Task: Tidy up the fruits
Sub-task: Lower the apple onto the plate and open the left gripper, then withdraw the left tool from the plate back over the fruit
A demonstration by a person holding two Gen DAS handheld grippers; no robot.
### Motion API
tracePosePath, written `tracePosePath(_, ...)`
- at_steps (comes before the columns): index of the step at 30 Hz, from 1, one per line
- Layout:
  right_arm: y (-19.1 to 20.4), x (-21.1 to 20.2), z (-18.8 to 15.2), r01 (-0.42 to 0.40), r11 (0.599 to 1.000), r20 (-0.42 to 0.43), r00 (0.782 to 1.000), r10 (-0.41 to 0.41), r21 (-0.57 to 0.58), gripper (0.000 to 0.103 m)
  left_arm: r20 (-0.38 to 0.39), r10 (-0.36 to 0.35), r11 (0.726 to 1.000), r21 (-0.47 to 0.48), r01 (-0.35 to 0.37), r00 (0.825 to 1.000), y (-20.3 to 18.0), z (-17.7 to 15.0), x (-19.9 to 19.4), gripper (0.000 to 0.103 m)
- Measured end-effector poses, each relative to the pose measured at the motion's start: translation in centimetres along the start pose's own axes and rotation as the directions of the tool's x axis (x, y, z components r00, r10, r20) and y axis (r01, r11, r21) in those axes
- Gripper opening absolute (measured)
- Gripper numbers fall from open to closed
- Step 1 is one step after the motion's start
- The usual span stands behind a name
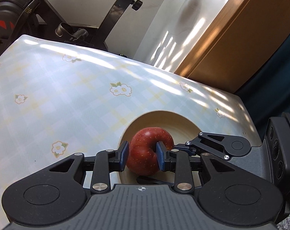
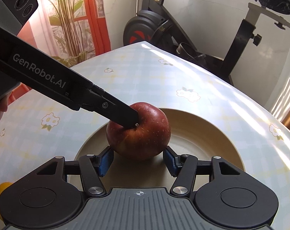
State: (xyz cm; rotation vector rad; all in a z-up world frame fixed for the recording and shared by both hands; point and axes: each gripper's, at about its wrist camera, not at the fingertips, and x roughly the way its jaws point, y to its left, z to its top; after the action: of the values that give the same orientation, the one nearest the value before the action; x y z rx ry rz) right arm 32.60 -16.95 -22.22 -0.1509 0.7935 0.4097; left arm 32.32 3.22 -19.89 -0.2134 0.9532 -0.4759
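- Apple (image 1: 147, 151) — red, speckled, sitting on the beige plate (image 1: 185, 120), toward the plate's near-left side as seen from the right wrist view, stem dimple turned toward the left wrist camera.
- Clamped by the left gripper (image 1: 143, 155): one blue pad pressed on the apple's outer left flank, the other tucked into the stem hollow, so a grip across part of the fruit and not the whole width.
- Seen from the right wrist view as a dark finger of that gripper reaching down at a slant to the apple's top-left.
- Flanked by the right gripper (image 2: 138, 160): fingers (image 2: 106, 161) parted, one on each side of the apple's base, low over the plate. Pads appear just clear of the skin — nothing grasped there, judging by the gaps visible on both sides.
- Resting under it all, the table (image 1: 68, 99) with a pale checked, flower-print cover; plate near the table's right edge in the left wrist view.
- Spotted at the lower-left corner of the right wrist view: a yellow rounded object (image 2: 1, 189), too cropped to identify; possibly another fruit.
- Progress, as a judgement: apple looks delivered to the plate, with the left grip not yet let go. Left to do: release, then whatever other fruit remains.
- Beyond the table: an exercise bike (image 2: 183, 32) and a potted plant (image 2: 68, 19) by a red-framed window.
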Motion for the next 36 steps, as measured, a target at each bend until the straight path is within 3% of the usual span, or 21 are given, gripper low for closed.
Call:
tracePosePath(9, 0.5, -0.9, 0.3, 0.035, 0.999, 0.005, 0.999, -0.035, -0.016, 0.057, 0.026, 0.067, 0.998, 0.016, -0.068, 0.997, -0.5, 0.1, -0.2, 0.034)
tracePosePath(23, -0.2, -8.4, -2.6, 0.150, 0.987, 0.070, 0.986, -0.154, 0.063, 0.056, 0.067, 0.110, 0.994, -0.014, -0.109, 0.992, -0.9, -0.6, -1.9, 0.034)
tracePosePath(30, 0.3, -12.2, -5.3, 0.188, 0.971, 0.120, 0.971, -0.206, 0.146, 0.056, 0.142, 0.188, 0.980, 0.044, -0.196, 0.972, -2.5, -2.7, -6.4, 0.034)
tracePosePath(36, 1.5, -15.1, -7.9, 0.210, 0.953, 0.159, 0.956, -0.247, 0.219, 0.055, 0.202, 0.261, 0.954, 0.094, -0.284, 0.944, -3.7, -5.4, -10.1, 0.035)
